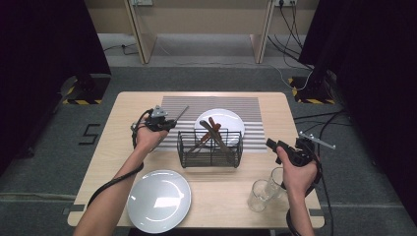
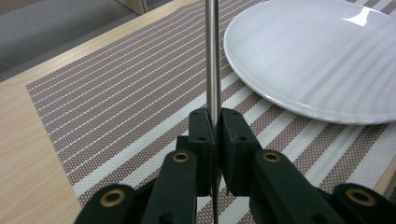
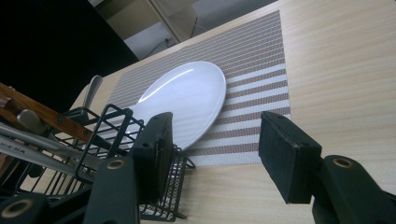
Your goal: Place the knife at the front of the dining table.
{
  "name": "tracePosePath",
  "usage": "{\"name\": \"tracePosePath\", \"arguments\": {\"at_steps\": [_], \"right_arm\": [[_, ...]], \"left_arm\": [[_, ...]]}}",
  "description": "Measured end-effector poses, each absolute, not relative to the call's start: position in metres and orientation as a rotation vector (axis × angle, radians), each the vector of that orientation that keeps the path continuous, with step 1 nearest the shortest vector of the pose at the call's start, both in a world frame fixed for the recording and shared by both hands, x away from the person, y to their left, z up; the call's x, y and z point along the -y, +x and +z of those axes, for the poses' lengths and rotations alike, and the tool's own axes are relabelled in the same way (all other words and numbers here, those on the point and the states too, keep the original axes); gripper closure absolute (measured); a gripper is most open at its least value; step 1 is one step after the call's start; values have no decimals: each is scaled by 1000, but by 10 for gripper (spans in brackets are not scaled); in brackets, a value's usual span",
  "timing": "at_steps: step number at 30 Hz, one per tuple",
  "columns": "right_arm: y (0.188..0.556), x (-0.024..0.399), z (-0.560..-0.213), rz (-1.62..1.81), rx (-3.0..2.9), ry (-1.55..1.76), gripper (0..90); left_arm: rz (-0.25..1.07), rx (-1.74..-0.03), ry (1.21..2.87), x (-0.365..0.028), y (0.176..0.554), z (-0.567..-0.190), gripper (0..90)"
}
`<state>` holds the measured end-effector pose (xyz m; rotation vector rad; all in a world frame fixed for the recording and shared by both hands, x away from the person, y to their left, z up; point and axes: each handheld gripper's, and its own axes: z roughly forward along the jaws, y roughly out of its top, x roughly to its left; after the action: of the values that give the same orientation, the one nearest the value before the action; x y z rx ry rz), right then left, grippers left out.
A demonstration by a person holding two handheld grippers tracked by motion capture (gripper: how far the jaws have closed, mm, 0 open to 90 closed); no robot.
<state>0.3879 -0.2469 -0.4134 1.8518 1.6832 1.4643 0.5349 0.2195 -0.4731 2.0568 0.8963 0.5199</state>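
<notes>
Steel between my left gripper's (image 2: pixel 213 140) pads: a thin utensil (image 2: pixel 213 60) clamped tight, its shaft running out over the mat (image 2: pixel 116 107), just beside the plate (image 2: pixel 317 60). I judge I'm mid-carry, laying the setting; next I should lower it flat on the mat alongside the plate. My right gripper (image 3: pixel 212 154) waits with jaws apart by the basket (image 3: pixel 112 140) holding more cutlery (image 3: pixel 42 121)
</notes>
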Motion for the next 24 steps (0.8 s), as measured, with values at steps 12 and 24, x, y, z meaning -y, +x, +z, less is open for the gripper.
{"name": "tracePosePath", "arguments": {"at_steps": [12, 24], "right_arm": [[388, 247, -413, 1464, -1683, 1850, 453], [388, 247, -413, 1465, -1681, 1854, 453]], "left_arm": [[473, -904, 2118, -217, 536, -478, 829], [439, -923, 2167, -215, 537, -482, 830]]}}
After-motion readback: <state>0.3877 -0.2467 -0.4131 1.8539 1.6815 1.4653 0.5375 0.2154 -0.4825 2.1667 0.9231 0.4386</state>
